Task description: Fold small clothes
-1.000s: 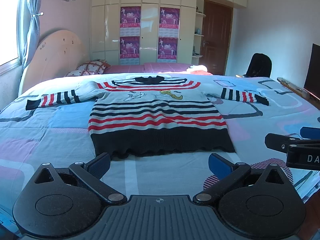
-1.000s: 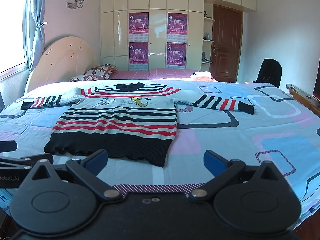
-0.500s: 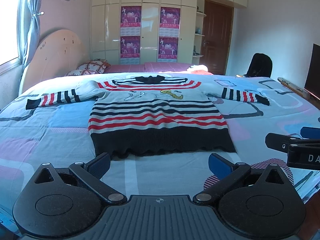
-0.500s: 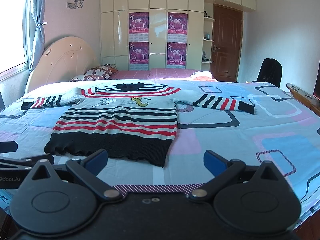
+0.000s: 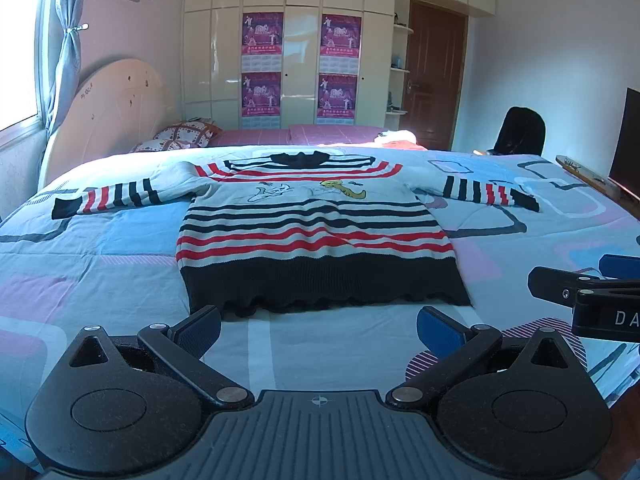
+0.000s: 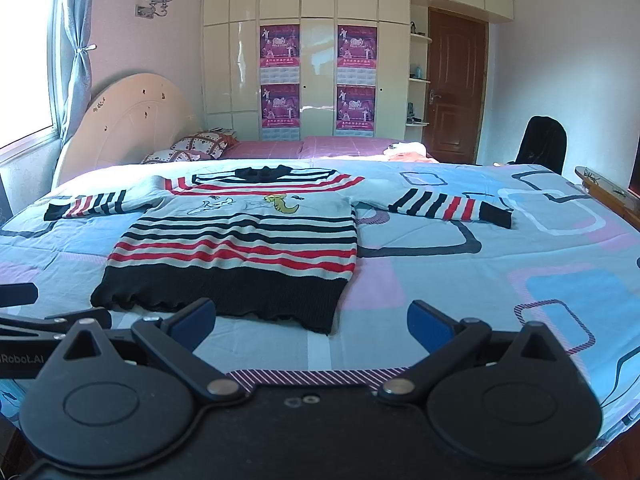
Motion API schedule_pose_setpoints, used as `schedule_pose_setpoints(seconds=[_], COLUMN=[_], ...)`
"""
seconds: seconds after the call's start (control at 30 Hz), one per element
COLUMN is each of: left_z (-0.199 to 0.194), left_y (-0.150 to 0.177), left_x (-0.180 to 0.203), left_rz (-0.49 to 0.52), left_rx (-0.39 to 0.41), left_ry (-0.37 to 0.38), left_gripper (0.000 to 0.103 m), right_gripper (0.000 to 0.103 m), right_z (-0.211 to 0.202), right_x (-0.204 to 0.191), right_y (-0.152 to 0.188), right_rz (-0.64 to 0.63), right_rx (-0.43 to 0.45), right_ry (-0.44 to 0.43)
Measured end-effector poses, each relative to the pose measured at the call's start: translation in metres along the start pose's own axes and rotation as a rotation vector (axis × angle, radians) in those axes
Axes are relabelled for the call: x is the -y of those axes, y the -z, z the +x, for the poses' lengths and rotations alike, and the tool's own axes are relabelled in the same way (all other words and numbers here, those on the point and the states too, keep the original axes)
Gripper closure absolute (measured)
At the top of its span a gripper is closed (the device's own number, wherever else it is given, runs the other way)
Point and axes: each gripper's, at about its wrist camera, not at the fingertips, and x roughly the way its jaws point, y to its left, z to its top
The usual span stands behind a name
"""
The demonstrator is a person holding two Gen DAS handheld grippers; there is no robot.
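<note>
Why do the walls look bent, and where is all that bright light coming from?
Both wrist views use fisheye lenses, so straight edges bow and the corners go dark. In the left wrist view the window is washed out white; in the right wrist view the wardrobe doors show glare. The sweater stays sharp in both.

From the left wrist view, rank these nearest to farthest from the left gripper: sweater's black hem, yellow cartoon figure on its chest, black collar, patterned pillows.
1. black hem: just ahead of the left gripper
2. yellow cartoon figure: mid-chest, slightly right
3. black collar: sweater's far end
4. patterned pillows: far left, by the headboard
</note>
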Motion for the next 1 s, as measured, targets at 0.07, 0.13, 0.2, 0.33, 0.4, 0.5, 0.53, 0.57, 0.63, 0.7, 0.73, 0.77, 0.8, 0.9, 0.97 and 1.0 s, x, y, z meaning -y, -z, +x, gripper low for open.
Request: schedule_pose_setpoints(seconds=[0.07,0.13,0.2,0.33,0.4,0.5,0.53,0.57,0.63,0.7,0.73,0.77,0.8,0.9,0.97,1.0], left_z=[0.0,0.0,0.0,0.0,0.0,0.001,0.002,0.003,0.007,0.011,0.014,0.019,0.024,0.052,0.083,0.094], left_y=[0.0,0.0,0.0,0.001,0.001,0.002,0.002,0.001,-0.003,-0.012,-0.017,-0.023,-0.029,-0.047,-0.059,-0.063], left_x=[0.0,0.0,0.001,0.001,0.001,0.0,0.0,-0.001,-0.004,-0.011,-0.016,-0.024,-0.031,-0.052,-0.06,-0.063], left_rz=[0.0,0.0,0.001,0.003,0.005,0.008,0.009,0.011,0.025,0.022,0.009,-0.012,-0.036,-0.082,-0.073,-0.072], left_rx=[0.0,0.001,0.001,0.0,-0.002,-0.006,-0.006,-0.007,-0.017,-0.006,-0.001,0.001,0.003,-0.027,-0.088,-0.101], left_ry=[0.0,-0.002,-0.003,-0.005,-0.006,-0.01,-0.012,-0.015,-0.016,-0.024,-0.028,-0.035,-0.035,-0.031,-0.032,-0.035], left_gripper=[0.0,0.0,0.0,0.0,0.0,0.0,0.0,0.0,0.0,0.0,0.0,0.0,0.0,0.0,0.0,0.0], right_gripper=[0.001,0.001,0.001,0.001,0.001,0.001,0.001,0.001,0.001,0.001,0.001,0.001,0.001,0.001,0.001,0.001], right_z=[0.0,-0.001,-0.001,-0.001,-0.001,-0.002,-0.002,-0.001,0.003,0.009,0.013,0.018,0.025,0.051,0.071,0.079], right_x=[-0.001,-0.001,-0.002,-0.002,-0.001,-0.004,-0.004,-0.006,-0.007,0.0,0.006,0.011,0.016,0.031,0.04,0.047], right_y=[-0.001,-0.001,-0.001,-0.001,-0.001,-0.002,-0.002,-0.003,-0.005,-0.012,-0.015,-0.019,-0.024,-0.038,-0.048,-0.053], right_rz=[0.002,0.0,0.001,0.003,0.004,0.005,0.005,0.008,0.026,0.049,0.062,0.075,0.09,0.137,0.155,0.166], right_rx=[-0.001,0.001,0.002,0.001,0.002,0.001,0.002,0.004,0.022,0.044,0.058,0.069,0.077,0.083,0.083,0.089], right_ry=[-0.001,-0.001,-0.003,-0.002,-0.002,-0.004,-0.004,-0.005,-0.01,-0.009,-0.005,-0.003,0.002,0.025,0.04,0.047])
